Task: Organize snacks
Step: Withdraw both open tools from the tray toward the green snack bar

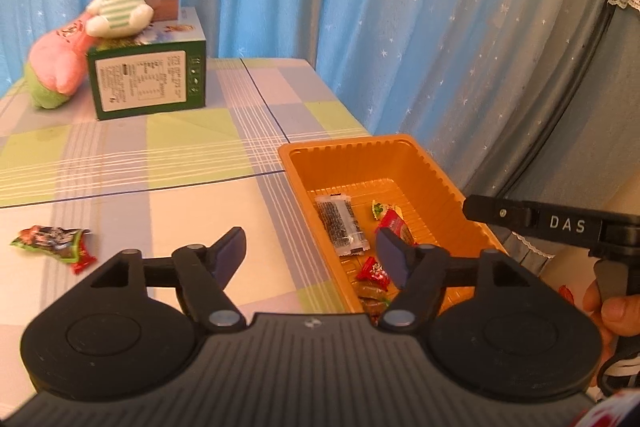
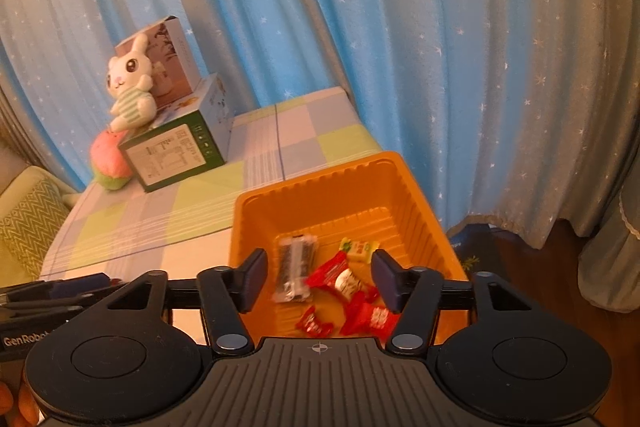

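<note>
Both sets of tongs hang spread and empty at the orange tray (image 1: 404, 155) on the checked bench (image 1: 160, 147), the right tongs (image 2: 318, 277) over its wrapped snacks, the left tongs (image 1: 310, 251) above its near-left rim. Several sweets, among them a red-wrapped candy (image 2: 344, 279) and a dark sachet (image 1: 340, 223), lie inside. One green-and-red snack (image 1: 54, 241) lies well left of the tray, apparently the next pickup, calling for the left tongs to swing over and close on it.
</note>
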`<state>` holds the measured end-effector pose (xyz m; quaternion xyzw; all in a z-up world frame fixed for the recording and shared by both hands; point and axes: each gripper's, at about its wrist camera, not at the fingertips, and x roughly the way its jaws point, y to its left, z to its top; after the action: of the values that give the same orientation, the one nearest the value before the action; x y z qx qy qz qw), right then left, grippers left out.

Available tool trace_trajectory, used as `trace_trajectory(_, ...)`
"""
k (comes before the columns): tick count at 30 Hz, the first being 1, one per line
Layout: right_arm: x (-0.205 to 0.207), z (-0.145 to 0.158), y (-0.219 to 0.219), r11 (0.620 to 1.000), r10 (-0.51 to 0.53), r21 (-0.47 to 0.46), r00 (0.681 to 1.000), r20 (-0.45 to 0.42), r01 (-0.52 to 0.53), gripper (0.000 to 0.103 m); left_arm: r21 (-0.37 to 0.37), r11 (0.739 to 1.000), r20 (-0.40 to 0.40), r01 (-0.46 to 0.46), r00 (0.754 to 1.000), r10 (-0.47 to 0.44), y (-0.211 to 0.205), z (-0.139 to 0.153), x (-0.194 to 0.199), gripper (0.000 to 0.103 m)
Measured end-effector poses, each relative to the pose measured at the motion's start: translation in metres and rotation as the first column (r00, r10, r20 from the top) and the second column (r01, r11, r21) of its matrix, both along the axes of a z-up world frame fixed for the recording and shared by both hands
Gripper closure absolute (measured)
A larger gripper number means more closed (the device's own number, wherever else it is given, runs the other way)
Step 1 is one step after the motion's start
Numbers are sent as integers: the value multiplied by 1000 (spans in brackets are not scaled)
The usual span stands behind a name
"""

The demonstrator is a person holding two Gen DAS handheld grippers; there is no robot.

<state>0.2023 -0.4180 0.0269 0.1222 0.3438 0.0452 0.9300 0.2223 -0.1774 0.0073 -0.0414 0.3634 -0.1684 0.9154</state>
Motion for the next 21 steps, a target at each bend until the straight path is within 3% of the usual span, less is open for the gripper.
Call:
trace_trajectory(9,-36,17,11,1000,-7,3,1000,6,7,28,3,999,37,-33,999,33,19,21,-44,9)
trace_trajectory(21,-84,34,33,1000,7,-4,1000,22,-7,25,-2,997,46,-82,996,82,42,31,-98,6)
